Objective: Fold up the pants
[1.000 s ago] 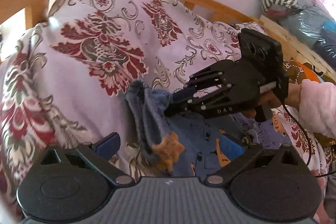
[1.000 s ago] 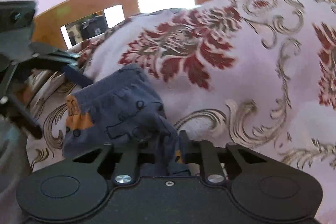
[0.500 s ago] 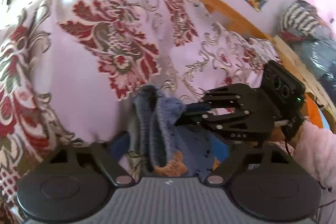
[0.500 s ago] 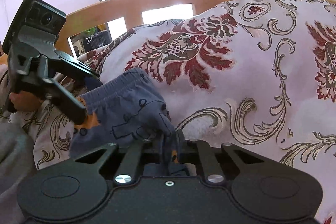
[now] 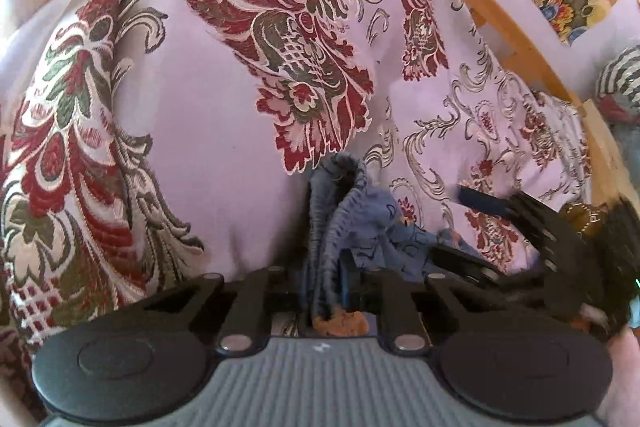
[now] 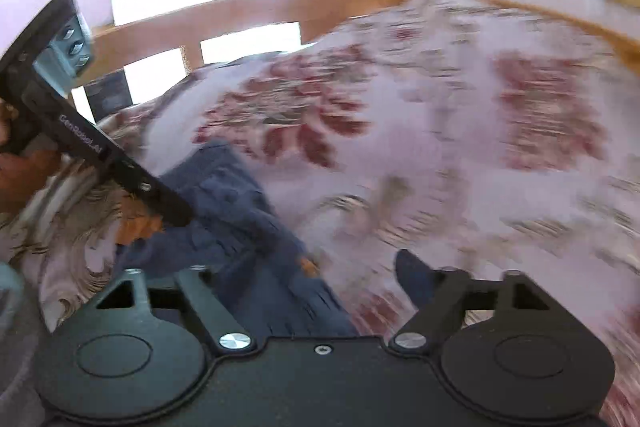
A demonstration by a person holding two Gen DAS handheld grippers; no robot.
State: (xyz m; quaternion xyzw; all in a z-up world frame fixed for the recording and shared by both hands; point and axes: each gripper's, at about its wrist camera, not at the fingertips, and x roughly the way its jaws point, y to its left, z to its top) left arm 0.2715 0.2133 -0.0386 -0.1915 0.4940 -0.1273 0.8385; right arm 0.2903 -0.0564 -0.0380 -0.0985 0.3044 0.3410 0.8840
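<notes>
Pants (image 5: 362, 223), blue with orange patches, lie bunched on the floral bedspread (image 5: 208, 131) at lower centre of both frames. My left gripper (image 5: 326, 277) pinches their gathered waistband. My right gripper (image 6: 316, 283) is spread wide, fabric loose between its fingers.

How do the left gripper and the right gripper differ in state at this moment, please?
The left gripper is shut on the pants, whereas the right gripper is open and holds nothing. The left gripper's view is sharp; the right gripper's is blurred. Both are black and sit over the patterned bedspread.
</notes>
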